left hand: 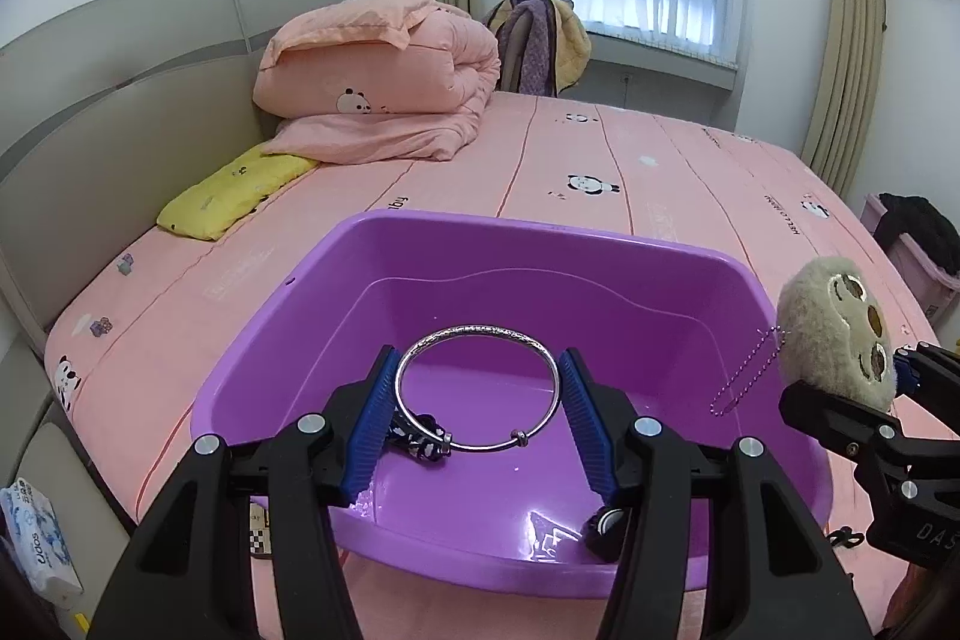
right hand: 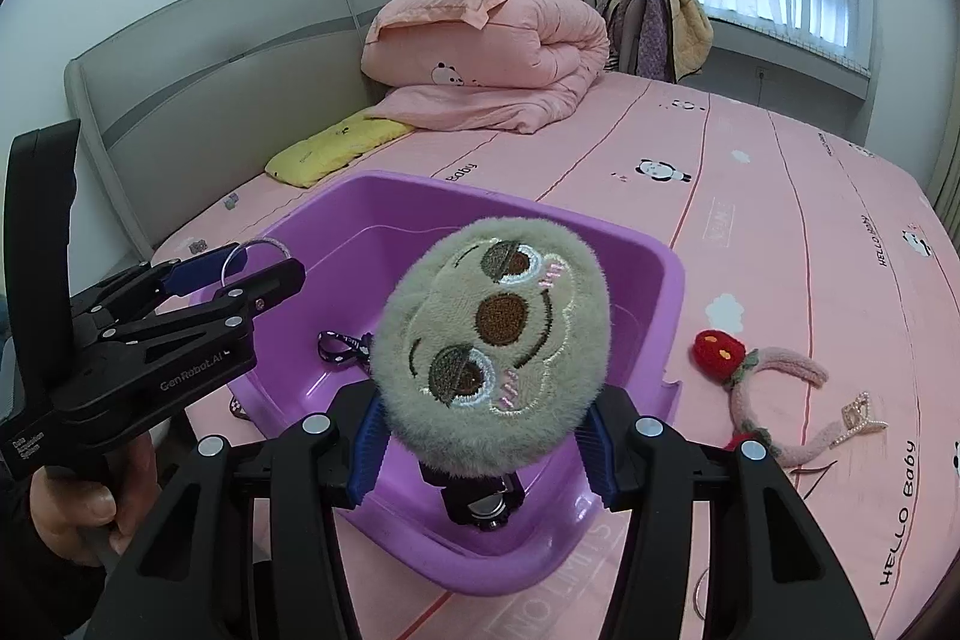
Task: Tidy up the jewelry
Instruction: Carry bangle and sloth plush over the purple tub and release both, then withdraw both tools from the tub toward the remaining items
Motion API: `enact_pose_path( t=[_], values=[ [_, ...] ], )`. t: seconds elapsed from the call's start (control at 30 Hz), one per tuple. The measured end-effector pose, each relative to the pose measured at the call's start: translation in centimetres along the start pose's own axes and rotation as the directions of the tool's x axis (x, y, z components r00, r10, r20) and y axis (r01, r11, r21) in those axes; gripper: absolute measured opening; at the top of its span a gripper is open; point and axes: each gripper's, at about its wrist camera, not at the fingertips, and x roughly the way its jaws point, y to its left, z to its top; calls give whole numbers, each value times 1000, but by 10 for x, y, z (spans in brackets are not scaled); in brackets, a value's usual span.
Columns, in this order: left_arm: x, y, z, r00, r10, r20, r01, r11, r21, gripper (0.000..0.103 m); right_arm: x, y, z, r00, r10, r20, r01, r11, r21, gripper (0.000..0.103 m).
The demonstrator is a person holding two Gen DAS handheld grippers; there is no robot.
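Note:
My left gripper (left hand: 478, 388) is shut on a silver bangle (left hand: 480, 331) and holds it above the purple plastic bin (left hand: 540, 235) on the pink bed. In the bin lie a dark patterned ribbon (left hand: 414, 439) and a small black round item (left hand: 603, 523). My right gripper (right hand: 486, 430) is shut on a round beige plush sloth-face charm (right hand: 492, 328) over the bin's near right part (right hand: 672, 280). The charm (left hand: 837, 334) and its ball chain (left hand: 744, 373) also show in the left wrist view. The left gripper (right hand: 252, 268) with the bangle shows in the right wrist view.
A pink fuzzy headband with a red strawberry (right hand: 774, 382) and a pearl hair clip (right hand: 855, 415) lie on the sheet right of the bin. A folded pink quilt (left hand: 378, 76) and yellow pillow (left hand: 234, 190) are at the headboard. A tissue pack (left hand: 33, 538) sits low left.

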Motion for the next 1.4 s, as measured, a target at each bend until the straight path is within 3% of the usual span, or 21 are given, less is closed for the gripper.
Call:
enact_pose_path(
  t=[0.4,0.47,0.63,1.4],
  values=[
    [54,30,-6,993,-5,-119,2,1000,-20,55,59,7,-1,989,-16,-147,19,999,25,55],
    [57,32,-7,993,1,-122,-4,1000,-20,72,63,6,-1,987,-19,-160,25,999,33,58],
    [56,35,-5,993,9,-114,-11,1000,-21,80,67,6,-3,985,-40,-169,45,999,26,63],
    [47,33,-3,992,22,-120,-25,1000,-18,80,51,2,-8,989,-34,-145,38,999,27,64]
  ],
)
